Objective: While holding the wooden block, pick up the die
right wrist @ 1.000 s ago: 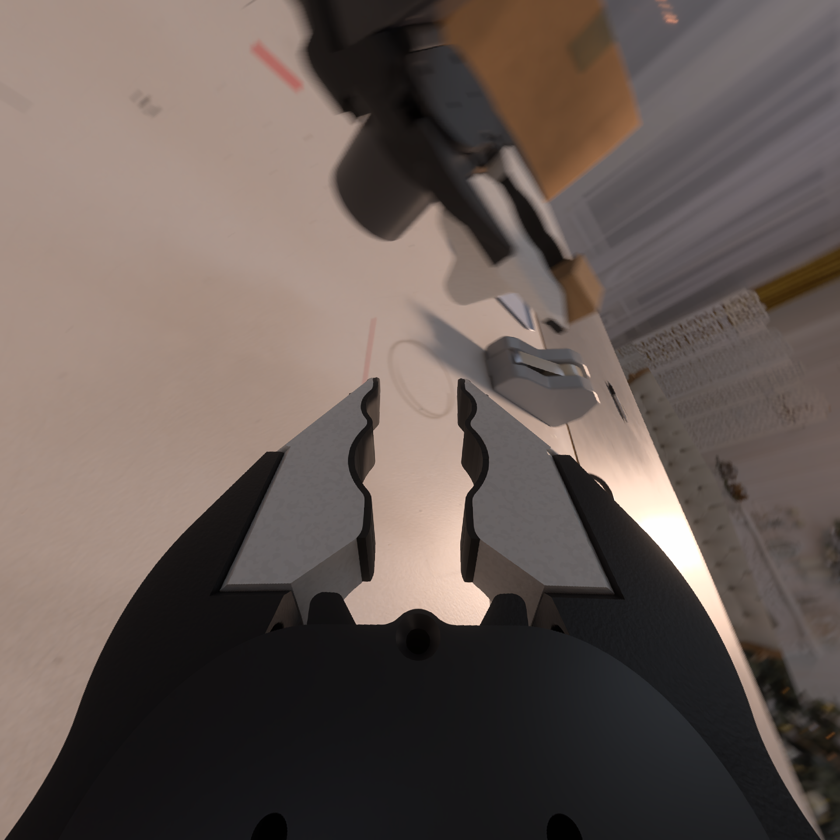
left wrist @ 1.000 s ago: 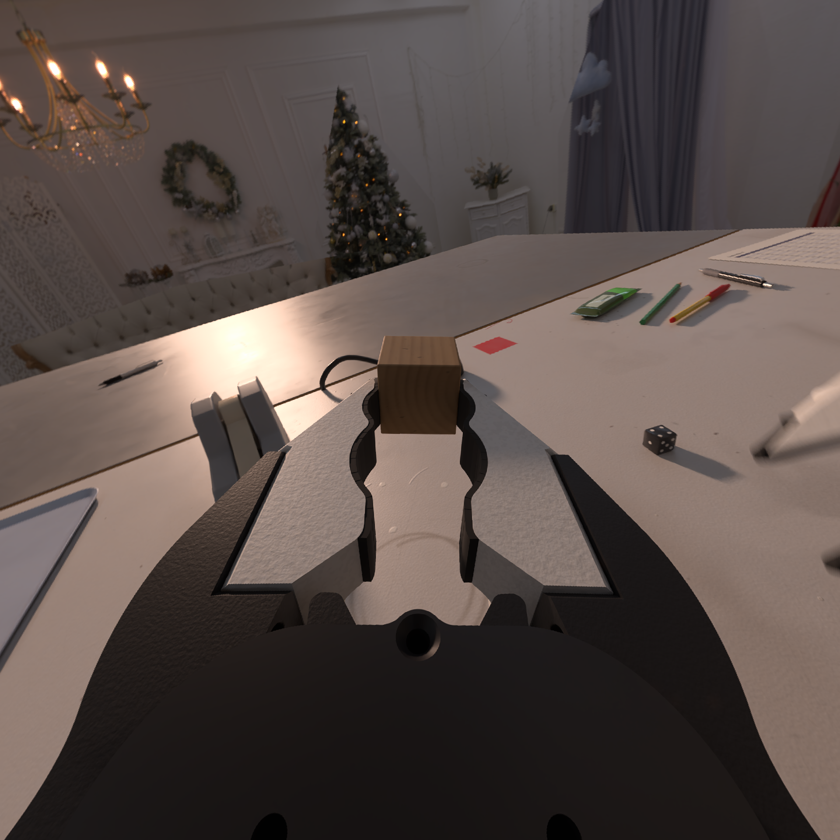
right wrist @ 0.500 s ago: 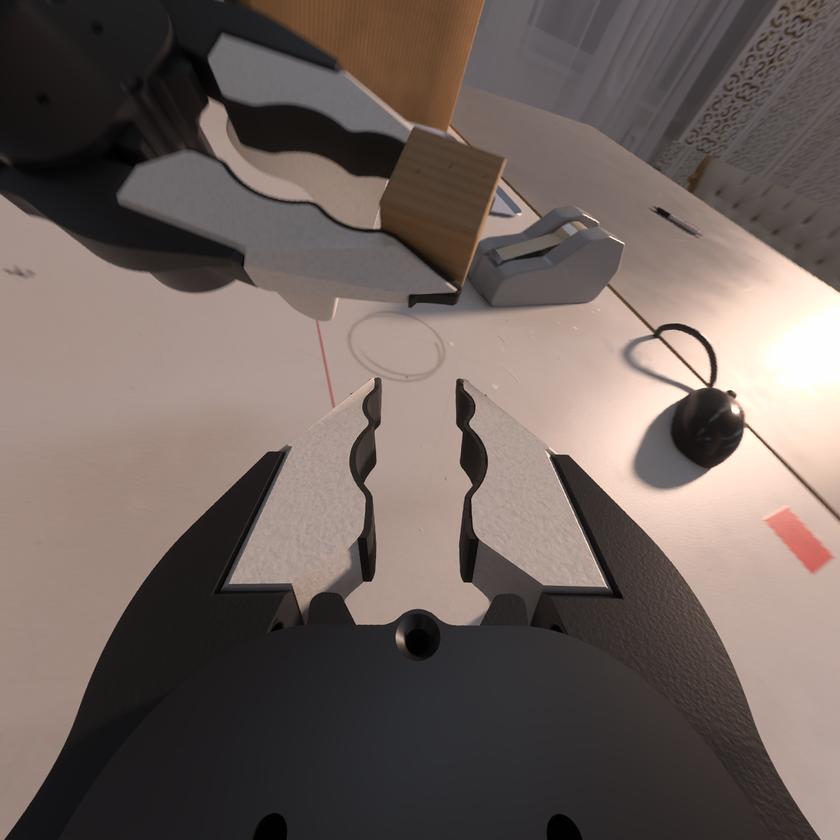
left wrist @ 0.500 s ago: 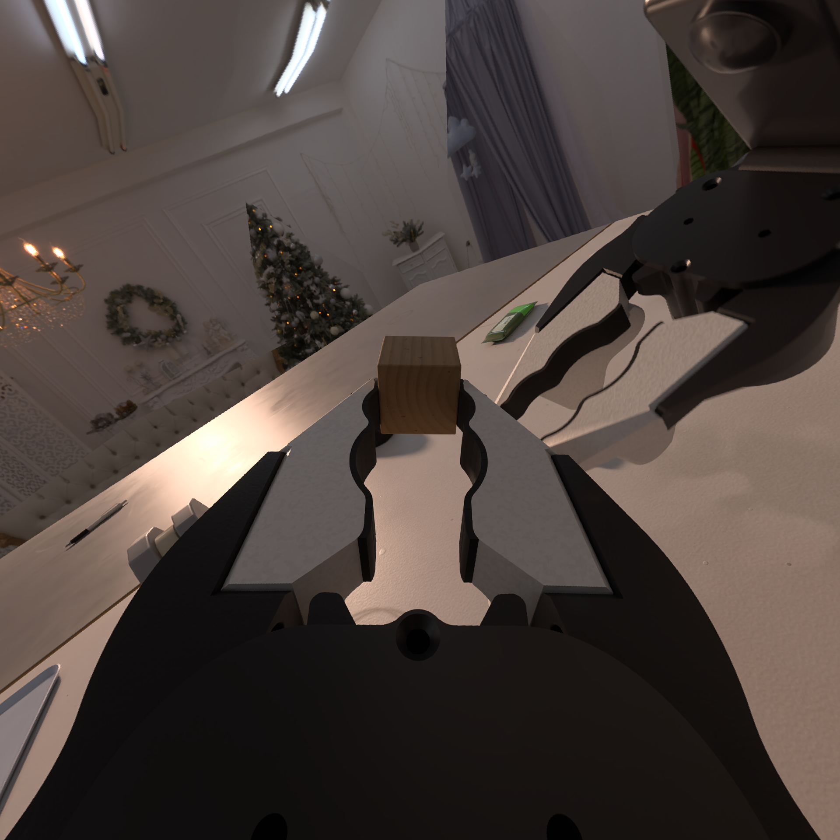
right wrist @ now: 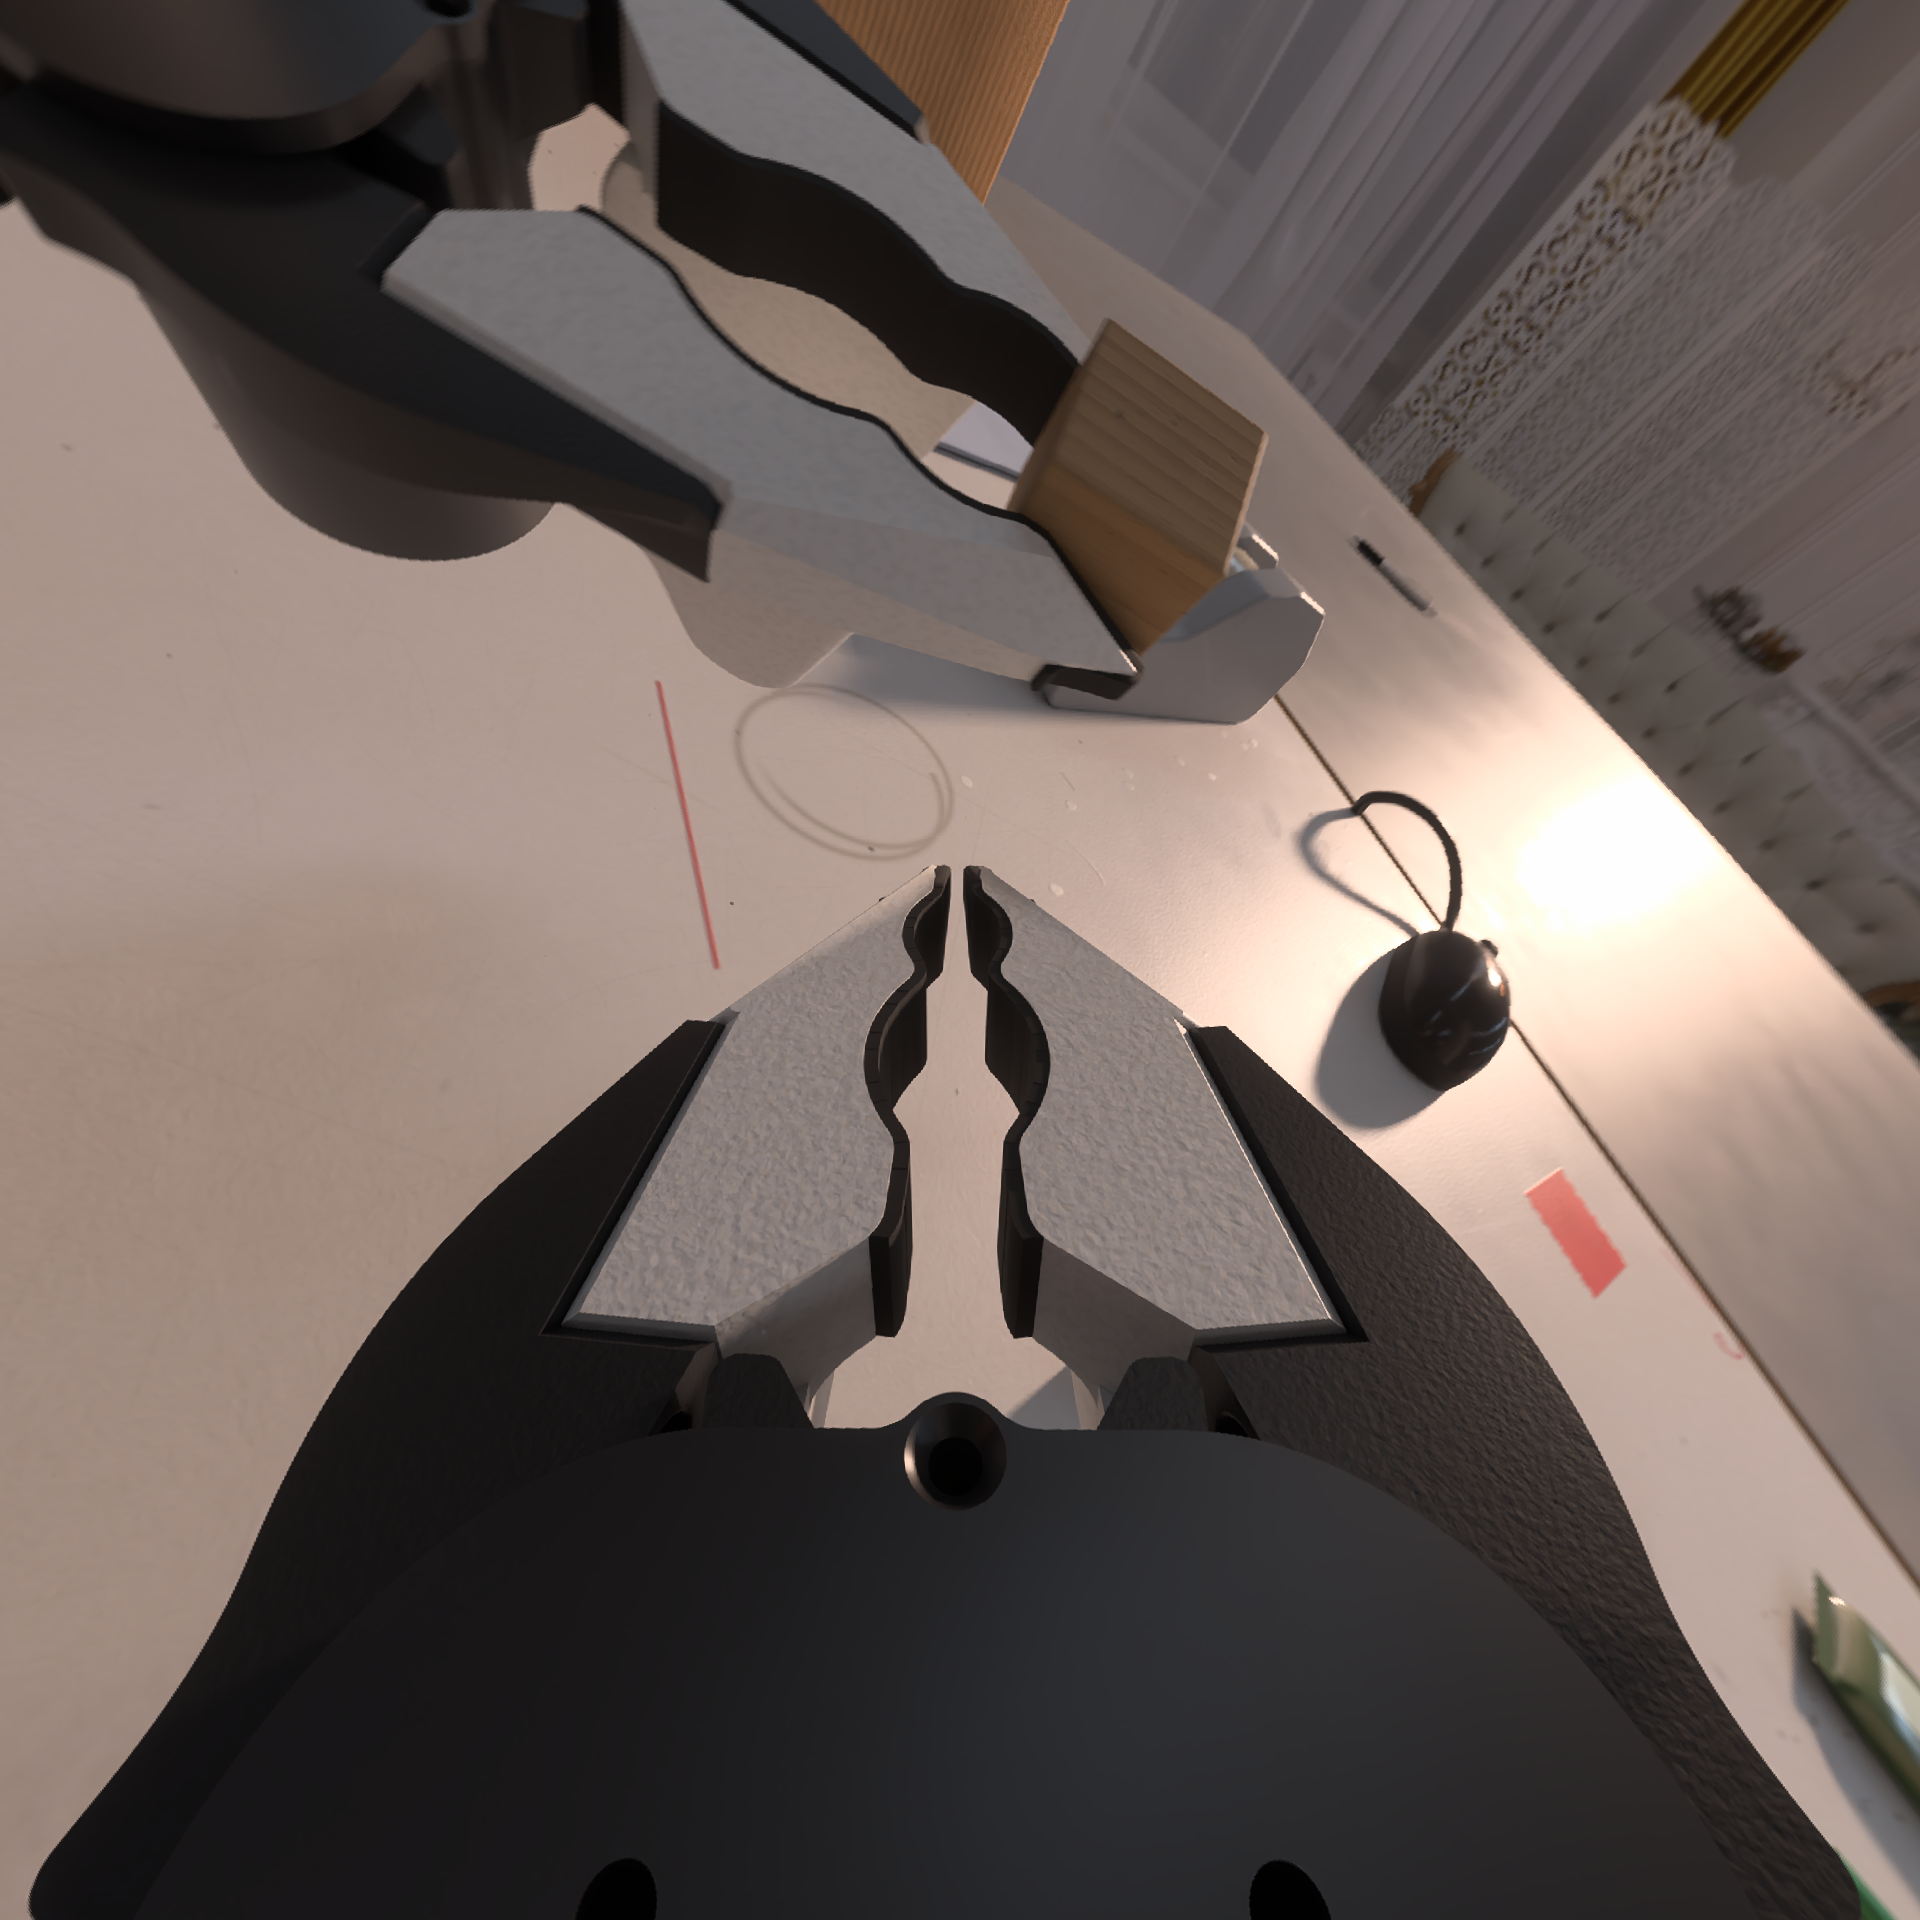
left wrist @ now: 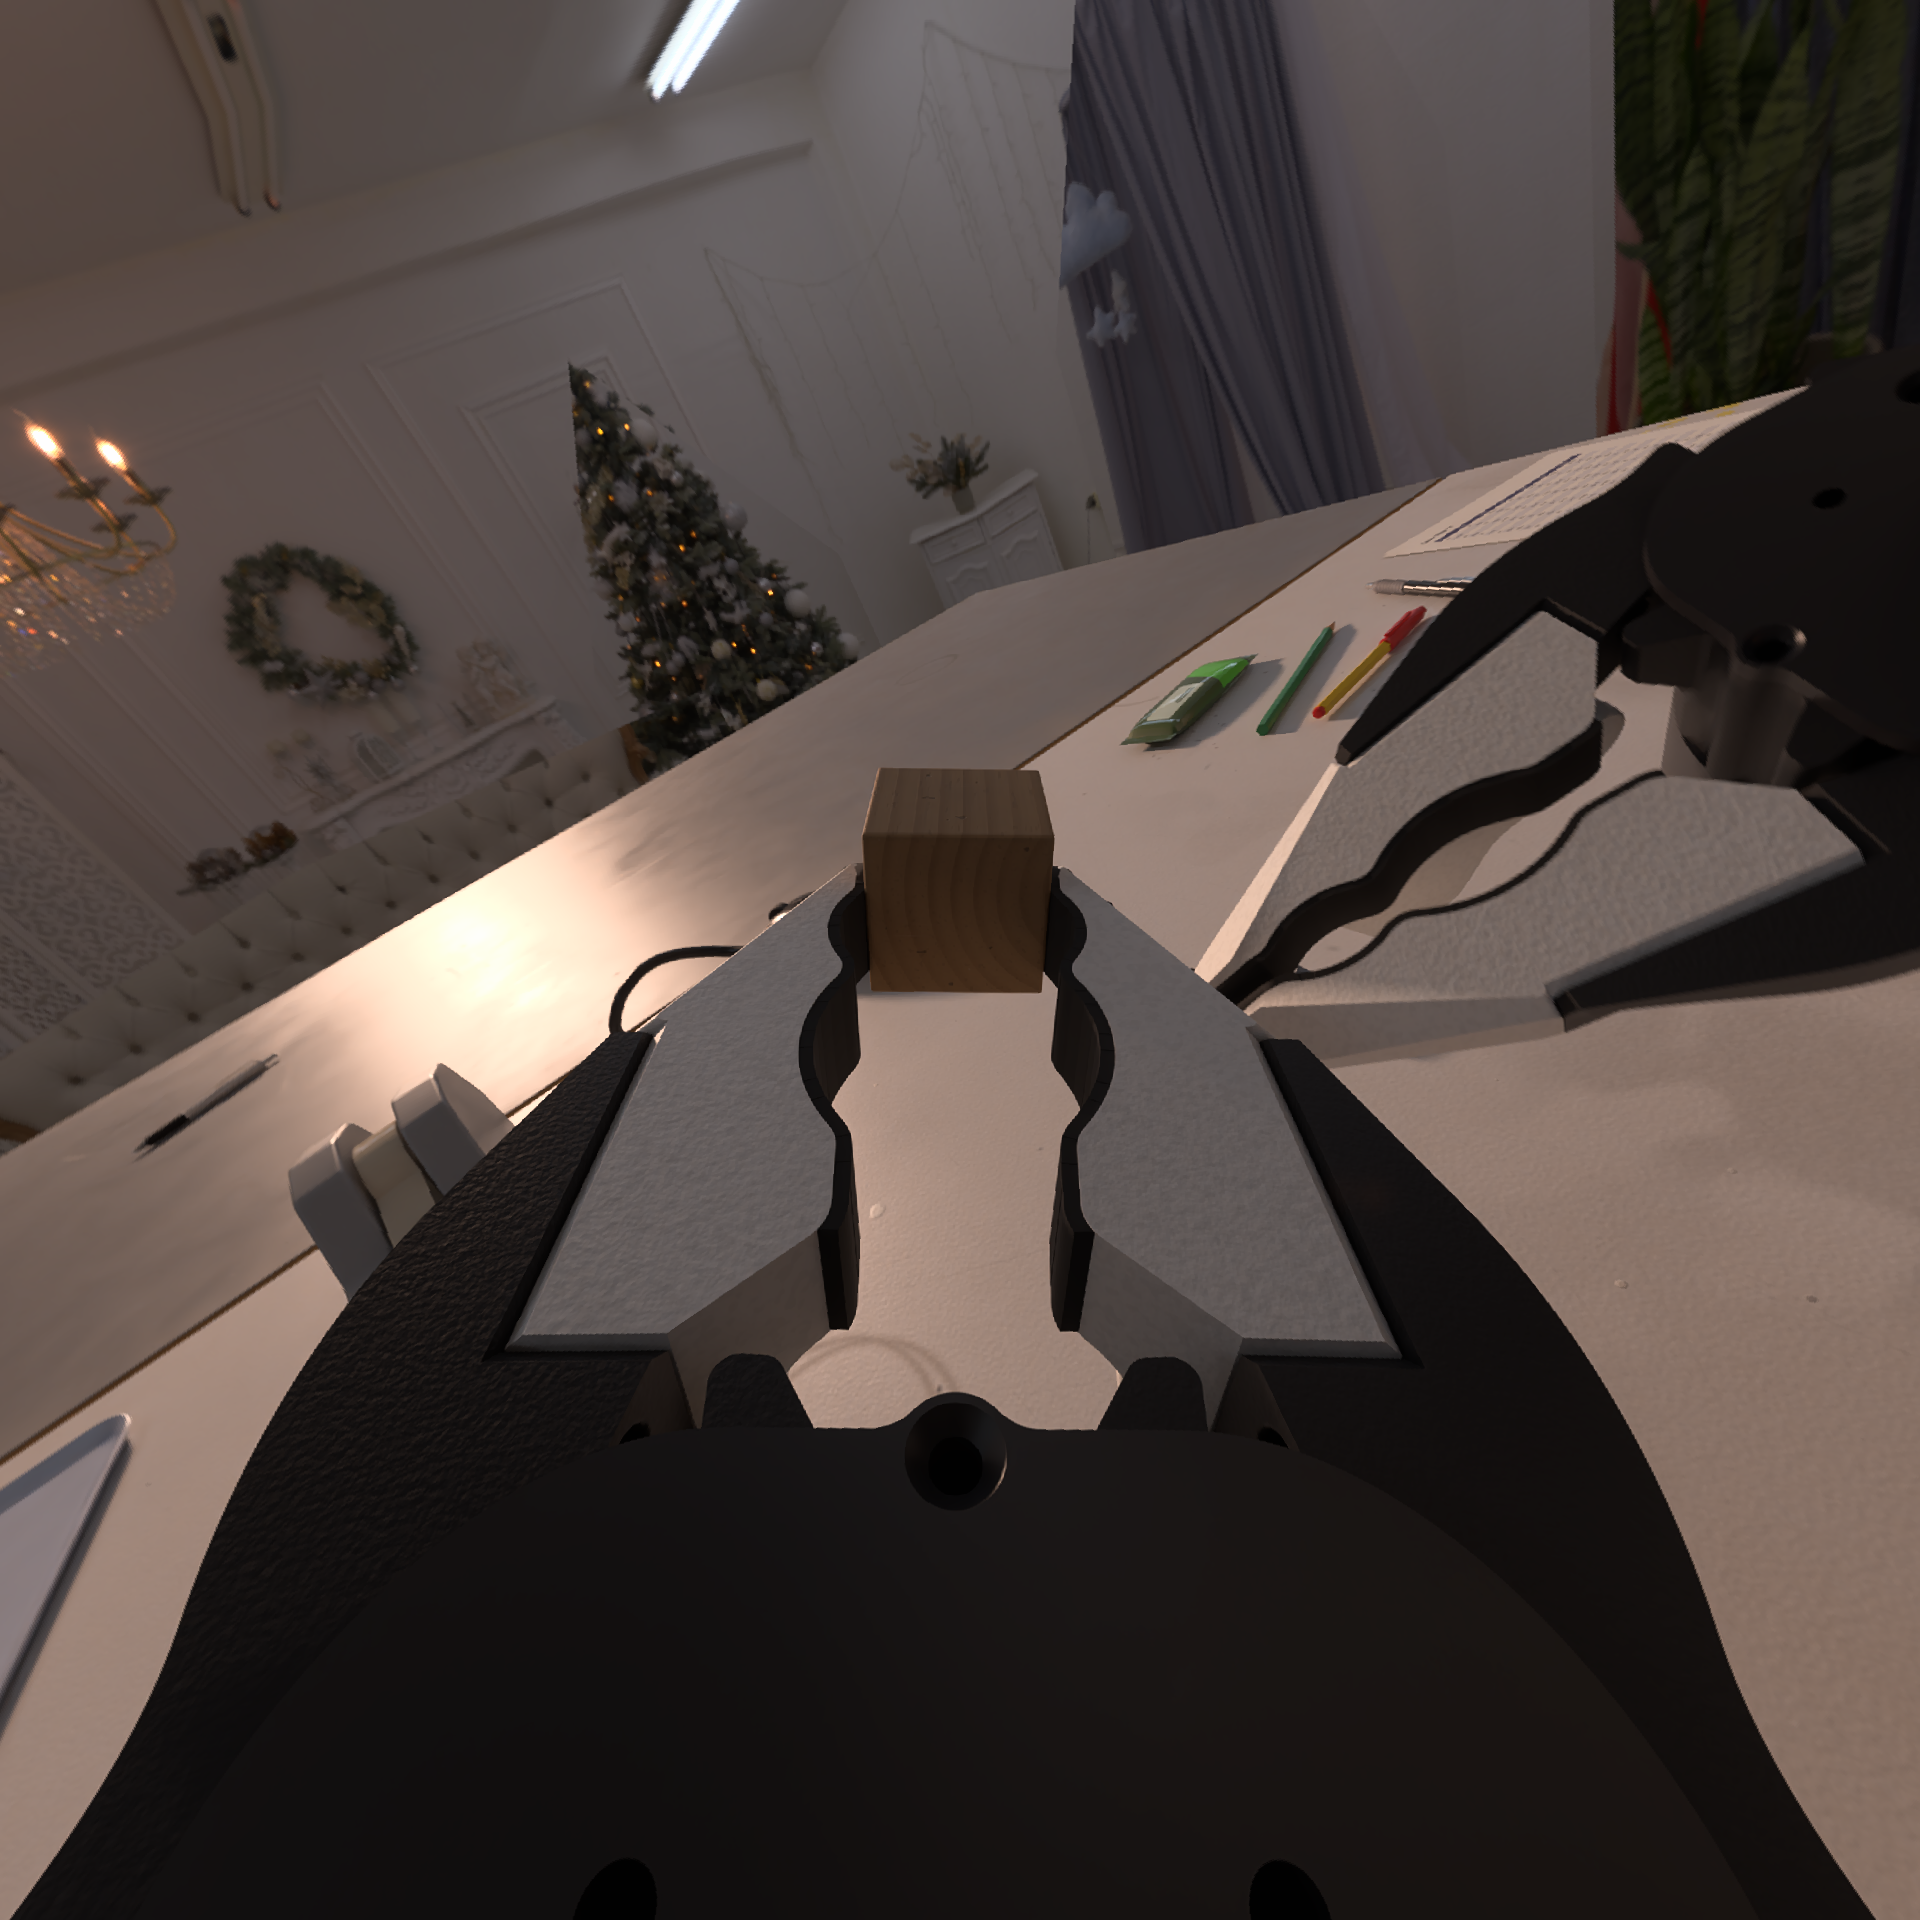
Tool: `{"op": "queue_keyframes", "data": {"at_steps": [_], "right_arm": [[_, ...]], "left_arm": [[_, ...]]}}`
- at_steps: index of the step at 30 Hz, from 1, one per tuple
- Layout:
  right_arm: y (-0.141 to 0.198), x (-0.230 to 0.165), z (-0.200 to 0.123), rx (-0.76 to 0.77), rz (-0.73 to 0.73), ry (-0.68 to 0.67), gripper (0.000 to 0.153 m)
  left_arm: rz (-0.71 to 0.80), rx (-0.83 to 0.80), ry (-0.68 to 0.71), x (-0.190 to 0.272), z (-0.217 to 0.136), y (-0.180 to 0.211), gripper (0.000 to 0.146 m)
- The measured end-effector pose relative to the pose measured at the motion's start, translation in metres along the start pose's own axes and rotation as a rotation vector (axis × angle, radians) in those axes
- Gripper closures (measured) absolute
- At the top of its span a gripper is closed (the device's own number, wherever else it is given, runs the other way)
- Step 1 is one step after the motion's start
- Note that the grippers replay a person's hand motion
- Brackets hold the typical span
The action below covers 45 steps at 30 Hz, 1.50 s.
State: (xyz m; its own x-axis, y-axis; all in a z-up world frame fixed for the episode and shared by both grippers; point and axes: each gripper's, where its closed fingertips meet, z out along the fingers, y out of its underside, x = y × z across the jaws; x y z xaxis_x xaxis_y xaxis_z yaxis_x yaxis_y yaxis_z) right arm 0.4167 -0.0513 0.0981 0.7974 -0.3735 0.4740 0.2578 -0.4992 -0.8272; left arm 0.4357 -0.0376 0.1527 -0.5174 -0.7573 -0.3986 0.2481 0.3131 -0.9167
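Left claw grips wooden block above the tabletop; right claw nearly closed, empty; die unseen, pickup pending.

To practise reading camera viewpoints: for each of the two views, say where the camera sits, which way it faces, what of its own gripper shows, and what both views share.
Left wrist view: on the left gripper, looking low along the table toward a Christmas tree; its own fingers clamp the wooden block.
Right wrist view: on the right gripper, tilted down at the table; its own fingers are almost shut, with nothing seen between them.
Shared: the wooden block, the tape dispenser, and each view shows the other gripper.
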Motion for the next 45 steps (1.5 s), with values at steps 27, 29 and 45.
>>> {"op": "queue_keyframes", "data": {"at_steps": [27, 29, 45], "right_arm": [[0.031, 0.019, -0.021, -0.028, -0.035, -0.148, 0.118], [0.031, 0.022, -0.028, -0.025, -0.011, -0.181, 0.115], [0.063, -0.006, 0.016, -0.381, 0.370, -0.136, 0.036]], "left_arm": [[-0.251, -0.090, -0.145, -0.079, -0.020, 0.045, 0.114], [-0.235, -0.091, -0.142, -0.077, -0.019, 0.044, 0.114], [-0.254, -0.130, -0.153, -0.077, -0.017, 0.053, 0.114]]}}
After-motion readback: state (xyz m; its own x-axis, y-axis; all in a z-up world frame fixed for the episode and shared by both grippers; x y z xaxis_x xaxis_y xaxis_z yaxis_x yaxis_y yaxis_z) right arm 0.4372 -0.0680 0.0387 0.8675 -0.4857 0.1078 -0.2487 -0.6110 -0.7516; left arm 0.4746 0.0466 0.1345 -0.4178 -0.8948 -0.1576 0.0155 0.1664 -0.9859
